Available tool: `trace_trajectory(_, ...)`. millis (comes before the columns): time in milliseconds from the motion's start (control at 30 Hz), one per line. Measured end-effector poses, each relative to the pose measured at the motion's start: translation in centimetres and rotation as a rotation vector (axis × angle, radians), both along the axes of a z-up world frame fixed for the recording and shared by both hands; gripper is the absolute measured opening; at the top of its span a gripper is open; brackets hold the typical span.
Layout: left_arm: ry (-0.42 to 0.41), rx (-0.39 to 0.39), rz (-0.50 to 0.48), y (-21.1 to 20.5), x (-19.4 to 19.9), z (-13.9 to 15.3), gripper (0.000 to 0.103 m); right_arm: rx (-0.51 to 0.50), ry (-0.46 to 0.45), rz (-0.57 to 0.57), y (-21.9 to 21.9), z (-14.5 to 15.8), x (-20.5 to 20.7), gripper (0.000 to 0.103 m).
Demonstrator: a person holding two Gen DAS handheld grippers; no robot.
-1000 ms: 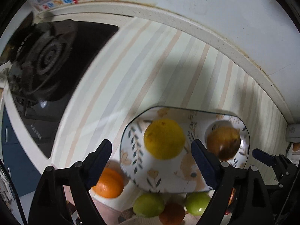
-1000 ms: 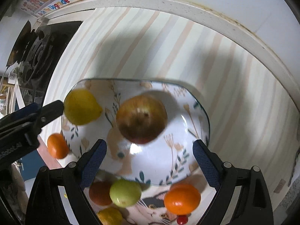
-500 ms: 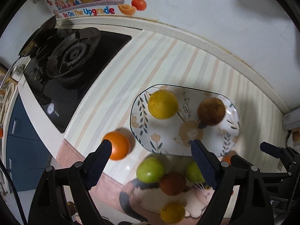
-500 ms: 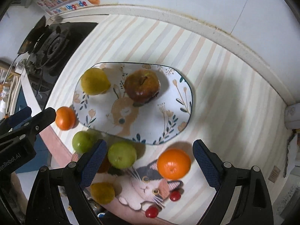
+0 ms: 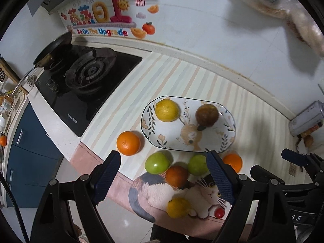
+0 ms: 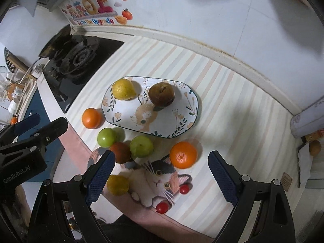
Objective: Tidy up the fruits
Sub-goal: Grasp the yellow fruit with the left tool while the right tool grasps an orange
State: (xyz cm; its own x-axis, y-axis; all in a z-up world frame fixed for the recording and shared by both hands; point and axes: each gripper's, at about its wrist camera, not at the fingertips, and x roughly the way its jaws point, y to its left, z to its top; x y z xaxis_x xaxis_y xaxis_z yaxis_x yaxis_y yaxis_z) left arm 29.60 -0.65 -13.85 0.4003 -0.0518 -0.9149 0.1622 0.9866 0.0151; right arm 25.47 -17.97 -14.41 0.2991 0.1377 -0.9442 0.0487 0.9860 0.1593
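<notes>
Right wrist: plate (image 6: 188, 121) holds lemon (image 6: 122, 90), seemingly an apple (image 6: 161, 94).

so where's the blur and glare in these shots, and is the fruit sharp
Left wrist: fruit on the plate is sharp, a blurred shape smears the top right, and the left green fruit carries a glare spot. Right wrist: sharp centre, dark fisheye corners.

— What carries it all?
— A striped counter (image 6: 232, 109), with a gas hob (image 5: 89, 85) set into its left end.
— And directly on it?
— A patterned oval plate (image 6: 182, 119), two oranges (image 6: 91, 118) (image 6: 183, 154) off its ends, two green fruits (image 6: 106, 137) (image 6: 141, 146), a brownish one (image 6: 120, 152) touching both (near the front edge), a yellow one (image 6: 117, 185), two small red ones (image 6: 183, 189) (image 6: 162, 207).
</notes>
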Motion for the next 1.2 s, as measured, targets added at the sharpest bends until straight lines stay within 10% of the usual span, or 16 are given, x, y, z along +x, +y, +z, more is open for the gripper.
trace_trajectory(767,-0.080,-0.093,-0.009,-0.2,-6.3,6.0,0.086,0.045,-0.104,-0.017,-1.1,6.7,-5.8,0.095)
trace_trajectory(1000,-0.031,-0.052,0.018,0.3,-4.5,2.6,0.103,0.125,-0.016,-0.079,-2.7,1.9,-4.0,0.095)
trace_trajectory(1200,0.151,0.024,0.020,0.2,-3.7,-5.8,0.103,0.140,0.116,-0.159,-4.8,-6.1,-2.0,0.095)
